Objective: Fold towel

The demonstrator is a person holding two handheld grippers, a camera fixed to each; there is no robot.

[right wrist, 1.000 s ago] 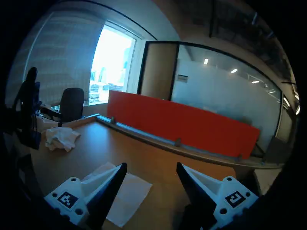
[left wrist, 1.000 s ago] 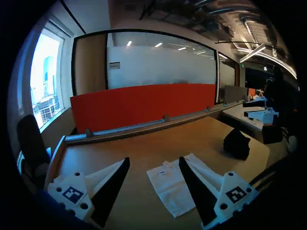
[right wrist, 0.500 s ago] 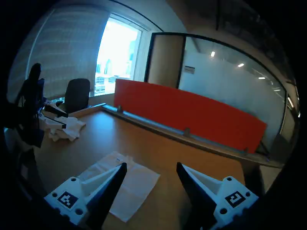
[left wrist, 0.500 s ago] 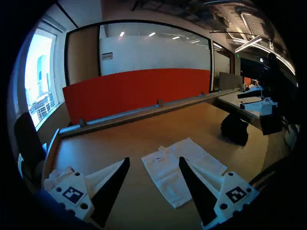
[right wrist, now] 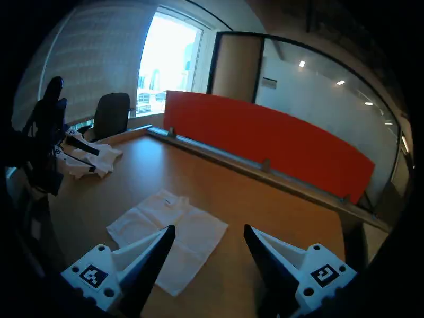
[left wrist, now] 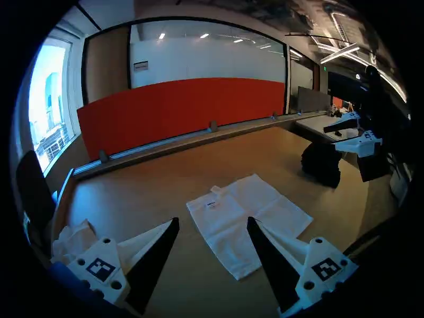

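The left gripper [left wrist: 212, 219] is spread wide with nothing between its fingers, and the right gripper [right wrist: 209, 227] is equally wide and empty; both hang above the desk [left wrist: 159, 185] without touching anything. Just ahead of them the towel [left wrist: 238, 206] lies flat in the middle of the desk, creased but apparently unfolded, with a small tag near one edge. As far as I can judge, no fold has been made and no corner taken up, so the whole job remains. The towel's near edge is covered by the fingers in both views. A crumpled white cloth [left wrist: 74, 238] sits well apart at the desk's end, and a dark lump [left wrist: 320, 164] at the other end is too shadowed to identify.
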